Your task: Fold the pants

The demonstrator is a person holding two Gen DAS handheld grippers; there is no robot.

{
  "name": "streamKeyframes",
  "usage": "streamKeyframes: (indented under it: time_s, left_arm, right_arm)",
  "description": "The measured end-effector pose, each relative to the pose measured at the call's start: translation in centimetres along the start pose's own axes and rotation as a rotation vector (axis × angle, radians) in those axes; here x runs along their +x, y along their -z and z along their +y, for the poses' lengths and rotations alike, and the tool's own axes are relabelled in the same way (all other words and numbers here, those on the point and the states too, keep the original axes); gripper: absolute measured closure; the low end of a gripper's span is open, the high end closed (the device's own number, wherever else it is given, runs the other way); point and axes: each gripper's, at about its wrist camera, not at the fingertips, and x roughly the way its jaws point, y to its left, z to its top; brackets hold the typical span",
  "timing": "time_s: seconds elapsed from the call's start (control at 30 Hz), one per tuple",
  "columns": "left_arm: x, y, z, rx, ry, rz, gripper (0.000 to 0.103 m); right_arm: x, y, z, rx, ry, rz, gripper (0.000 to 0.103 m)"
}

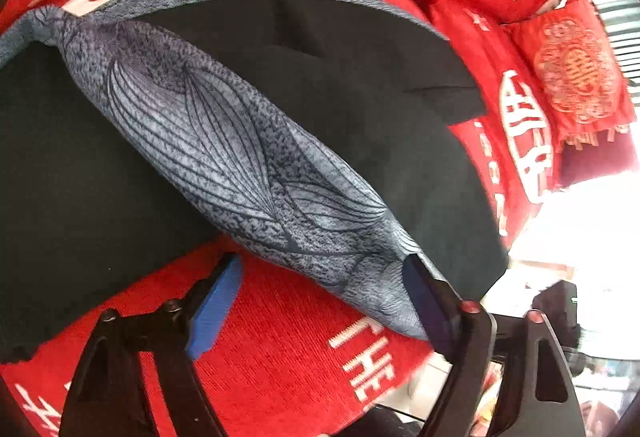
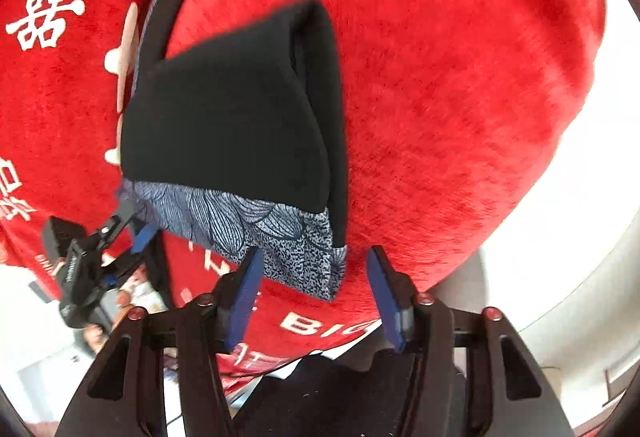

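Pants [image 1: 248, 141] lie spread on the red blanket [image 1: 280, 341] in our left wrist view — black cloth with a grey leaf-printed band running slantwise from upper left to lower right. Our left gripper [image 1: 324, 301] has its jaws apart: the left blue pad [image 1: 216, 309] rests over bare blanket, clear of the cloth, while the right pad touches the low end of the printed band. Nothing is pinched between them, so we call this claw released. Further right a red cushion [image 1: 576, 73] with gold embroidery sits by the blanket's edge.

In our right wrist view the pants [image 2: 232, 125] appear as a folded black bundle with the printed band along its near edge, lying on the same blanket [image 2: 460, 97], which carries white lettering. Our right gripper [image 2: 316, 293] stands with a gap between its blue pads [image 2: 244, 297] — the printed corner hangs just ahead of that gap, and the pads do not press it. Released too. At far left the other gripper shows beside the band.
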Motion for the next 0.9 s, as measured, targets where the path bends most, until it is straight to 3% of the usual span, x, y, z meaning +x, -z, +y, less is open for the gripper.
streamKeyframes:
  time_s: [0.03,0.07,0.2,0.33,0.4,0.43,0.47,0.67,0.73,0.77,0.83,0.9]
  left_arm:
    - [-0.1,-0.1,-0.4,0.011,0.005,-0.002,0.058]
    - [0.0,-0.4,-0.8,-0.004,0.043,0.032,0.074]
    - [-1.9,-2.2,-2.6,-0.039,0.069,-0.009,0.074]
    - [-4.0,-5.6,-4.7,-0.042,0.061,-0.093,0.074]
    - [-4.4,-8.3,-5.4,-0.053,0.034,-0.137,0.067]
    - [-4.4,-9.6,-5.6,-0.064,0.002,-0.163,0.049]
    - [-4.6,-11.0,-5.4,-0.081,-0.026,-0.192,0.041]
    - [-4.4,-17.5,-4.0,-0.148,-0.108,-0.231,0.041]
    - [-5.0,-18.2,-4.1,-0.138,-0.114,-0.246,0.041]
    - [-5.7,-18.6,-4.0,-0.13,-0.123,-0.256,0.041]
    - [-6.8,-18.4,-3.6,-0.113,-0.152,-0.272,0.04]
    - [-7.4,-17.5,-2.6,-0.102,-0.209,-0.279,0.024]
  right_arm:
    - [0.2,-0.2,-0.1,0.012,-0.042,0.011,0.085]
    - [0.1,-0.4,0.1,0.018,-0.077,0.012,0.088]
    - [-3.1,-2.0,3.5,-0.074,-0.215,-0.009,0.088]
    - [-8.0,-6.9,8.4,-0.163,-0.304,-0.093,0.088]
    - [-9.3,-9.9,10.7,-0.206,-0.325,-0.113,0.088]
    - [-9.7,-12.2,12.5,-0.244,-0.318,-0.123,0.088]
    - [-9.4,-13.6,13.8,-0.262,-0.305,-0.126,0.088]
    - [-6.5,-24.2,19.1,-0.317,-0.169,-0.093,0.081]
    - [-4.9,-26.5,19.6,-0.301,-0.103,-0.074,0.051]
    - [-4.4,-27.2,19.9,-0.302,-0.078,-0.072,0.025]
    - [-4.2,-28.2,20.7,-0.334,-0.037,-0.092,0.023]
    - [-4.9,-27.8,20.6,-0.348,-0.032,-0.111,0.023]
